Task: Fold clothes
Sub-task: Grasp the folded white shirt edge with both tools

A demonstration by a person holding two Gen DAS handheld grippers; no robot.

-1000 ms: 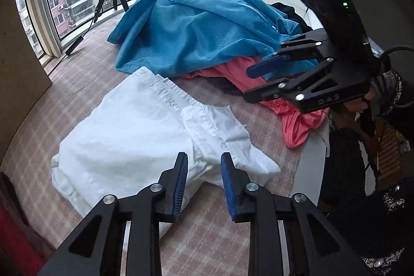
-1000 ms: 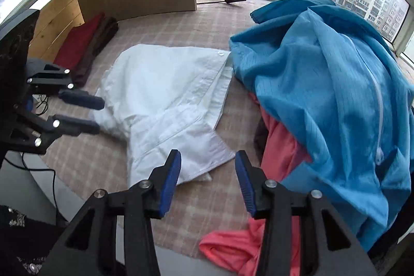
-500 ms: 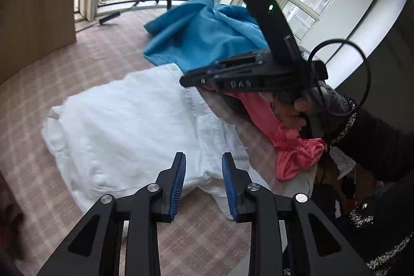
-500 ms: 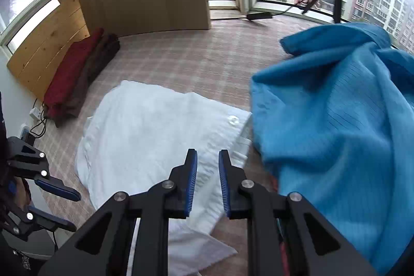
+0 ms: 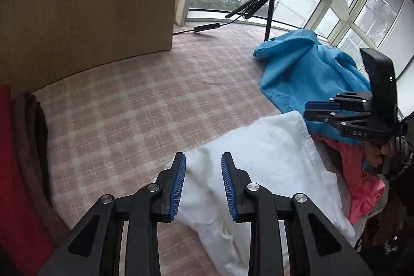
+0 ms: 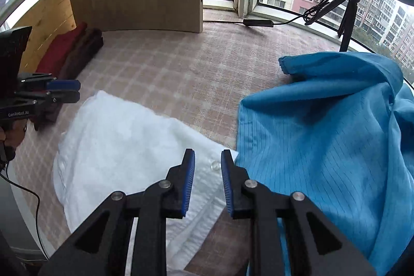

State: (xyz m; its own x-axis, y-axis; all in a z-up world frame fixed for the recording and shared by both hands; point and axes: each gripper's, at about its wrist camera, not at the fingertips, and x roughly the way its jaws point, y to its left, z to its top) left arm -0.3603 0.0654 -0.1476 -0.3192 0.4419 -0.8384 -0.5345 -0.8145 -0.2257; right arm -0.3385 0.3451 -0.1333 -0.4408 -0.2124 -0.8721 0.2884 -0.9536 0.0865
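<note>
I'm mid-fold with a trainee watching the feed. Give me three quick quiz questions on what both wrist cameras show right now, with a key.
1. True or false: the white shorts lie flat on the checked cloth, with nothing gripped by the right gripper.
2. Which garment lies directly right of the shorts in the right wrist view? A) red folded cloth B) blue jacket C) pink top
3. Fill in: the small round thing between the right gripper's fingertips is a clear ____ on the waistband.

Key: 1 true; 2 B; 3 button. The left gripper is open too, hovering over the shorts' other edge.
</note>
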